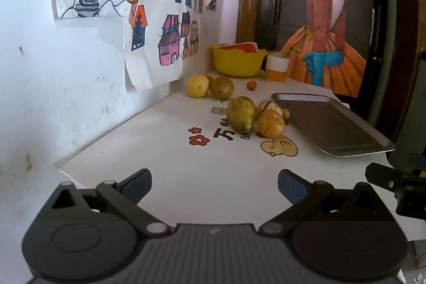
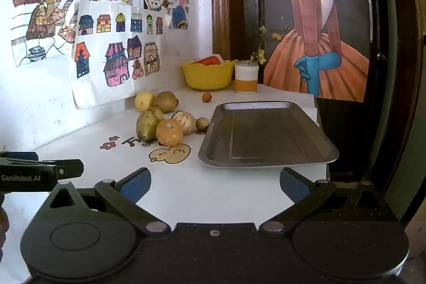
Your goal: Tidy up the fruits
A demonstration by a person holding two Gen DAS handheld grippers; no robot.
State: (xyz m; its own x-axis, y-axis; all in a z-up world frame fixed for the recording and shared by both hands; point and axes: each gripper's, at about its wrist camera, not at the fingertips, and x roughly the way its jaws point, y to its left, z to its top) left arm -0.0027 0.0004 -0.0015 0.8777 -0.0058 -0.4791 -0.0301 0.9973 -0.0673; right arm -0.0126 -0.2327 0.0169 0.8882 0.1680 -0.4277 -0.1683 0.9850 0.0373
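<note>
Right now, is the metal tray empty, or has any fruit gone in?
Empty. The metal tray shows only bare metal in both views; the fruits all lie on the white table beside it.

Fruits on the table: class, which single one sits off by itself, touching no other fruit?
The small orange fruit in front of the yellow bowl. It sits alone on bare tabletop; the other fruits are bunched in two groups.

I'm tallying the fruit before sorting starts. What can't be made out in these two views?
- Yellow bowl contents: both views, rim hides all but a red-orange top.
- Small fruit beside the tray: mostly behind nearer fruits.
- Small piece behind the lemon: left wrist, barely showing.
</note>
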